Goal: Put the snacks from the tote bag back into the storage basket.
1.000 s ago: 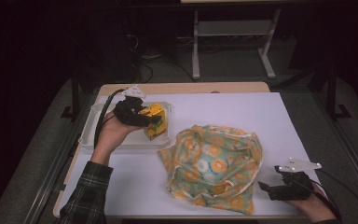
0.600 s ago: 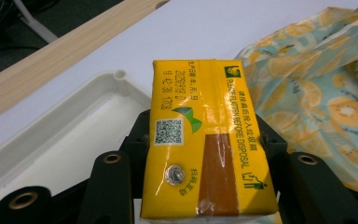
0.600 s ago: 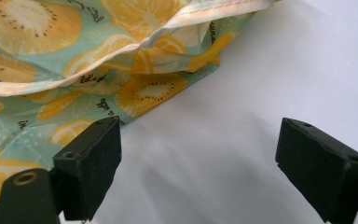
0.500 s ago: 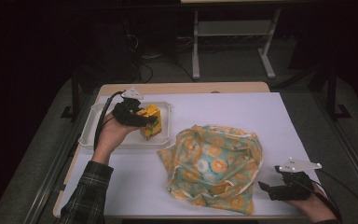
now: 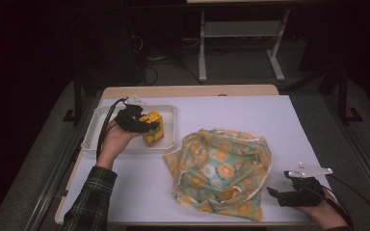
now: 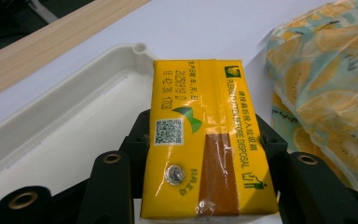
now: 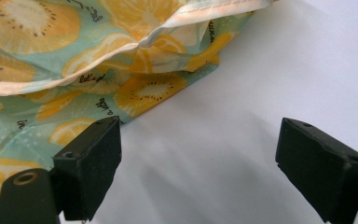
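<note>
Left gripper (image 5: pixel 150 126) clamped on yellow carton (image 6: pixel 200 140), held over white tray (image 5: pixel 94 130); right gripper (image 7: pixel 196 168) jaws wide apart, empty, beside fruit-print bag (image 5: pixel 221 168) edge on table

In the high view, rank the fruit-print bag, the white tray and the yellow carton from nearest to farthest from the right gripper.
From the right gripper:
1. Fruit-print bag, just left of it.
2. Yellow carton, far left, in the left gripper.
3. White tray, under and beyond the carton.
</note>
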Tool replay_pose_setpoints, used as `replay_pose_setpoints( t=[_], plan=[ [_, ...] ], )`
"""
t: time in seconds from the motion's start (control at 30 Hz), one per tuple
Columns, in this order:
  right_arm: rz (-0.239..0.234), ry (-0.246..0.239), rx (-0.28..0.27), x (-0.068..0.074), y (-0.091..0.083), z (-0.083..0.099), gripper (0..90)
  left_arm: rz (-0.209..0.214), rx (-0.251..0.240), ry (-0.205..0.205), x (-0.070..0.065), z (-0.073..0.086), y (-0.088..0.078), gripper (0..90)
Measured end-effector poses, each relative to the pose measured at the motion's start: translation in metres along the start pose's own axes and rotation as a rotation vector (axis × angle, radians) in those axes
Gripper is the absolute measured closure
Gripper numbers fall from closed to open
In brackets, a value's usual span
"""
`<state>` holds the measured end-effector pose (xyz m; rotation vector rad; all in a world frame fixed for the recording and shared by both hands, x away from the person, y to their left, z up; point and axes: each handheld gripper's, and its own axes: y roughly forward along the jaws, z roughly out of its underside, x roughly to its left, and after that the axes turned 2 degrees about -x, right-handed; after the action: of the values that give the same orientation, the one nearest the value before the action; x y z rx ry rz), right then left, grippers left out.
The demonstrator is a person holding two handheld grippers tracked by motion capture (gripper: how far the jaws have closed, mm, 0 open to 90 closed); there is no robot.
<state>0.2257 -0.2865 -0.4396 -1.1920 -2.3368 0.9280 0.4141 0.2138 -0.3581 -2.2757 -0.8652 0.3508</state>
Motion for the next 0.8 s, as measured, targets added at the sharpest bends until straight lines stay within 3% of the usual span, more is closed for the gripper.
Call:
replay_pose_setpoints(
  t=[0.03,0.4,0.8],
  plan=[
    [0.0,0.002,0.001,0.0,0.0,0.0,13.8,0.002,0.003,-0.017,0.0,0.001,0.001,52.4],
    [-0.001,0.001,0.0,0.0,0.0,0.0,13.8,0.006,0.002,-0.018,0.004,0.012,0.011,52.3],
    [-0.001,0.001,-0.002,0.0,0.0,0.0,13.8,0.042,0.0,0.017,0.005,0.018,0.011,52.0]
  ],
)
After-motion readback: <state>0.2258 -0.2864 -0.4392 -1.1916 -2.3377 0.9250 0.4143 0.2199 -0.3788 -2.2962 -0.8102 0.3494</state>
